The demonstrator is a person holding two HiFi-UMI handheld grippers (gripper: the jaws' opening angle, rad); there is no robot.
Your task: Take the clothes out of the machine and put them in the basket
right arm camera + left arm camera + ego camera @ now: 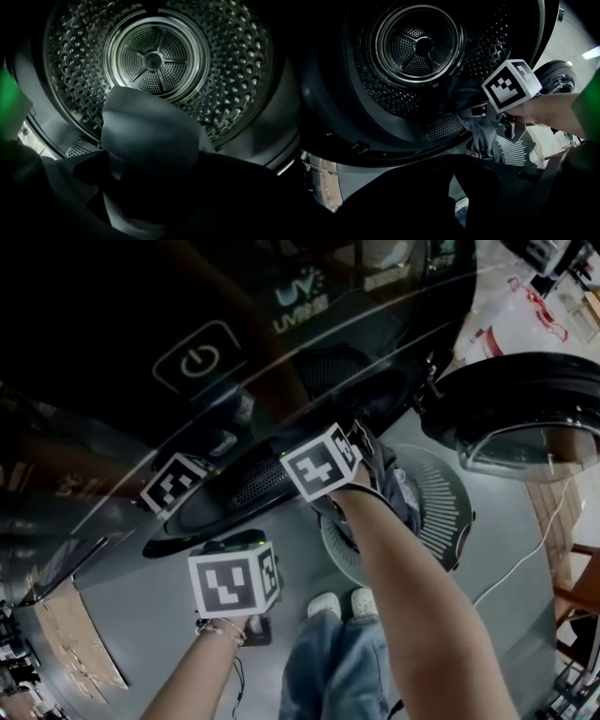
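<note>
The machine's steel drum (pixel 154 58) stands open before both grippers. A grey garment (pixel 150 136) lies across the drum's lip, between the wide jaws of my right gripper (pixel 150 164); the pads do not visibly press on it. From the left gripper view the same garment (pixel 480 124) hangs from the opening, under the right gripper's marker cube (pixel 511 84), toward the white slotted basket (pixel 513 152). My left gripper (pixel 453 161) hangs lower, in front of the machine, its dark jaws shut with nothing seen between them. In the head view the garment (pixel 398 488) hangs over the basket (pixel 450 517).
The round door (pixel 525 413) is swung open at the right. The machine's glossy black top (pixel 197 362) fills the upper head view. The person's shoes (pixel 339 604) stand beside the basket. A white cable (pixel 525 559) runs over the grey floor.
</note>
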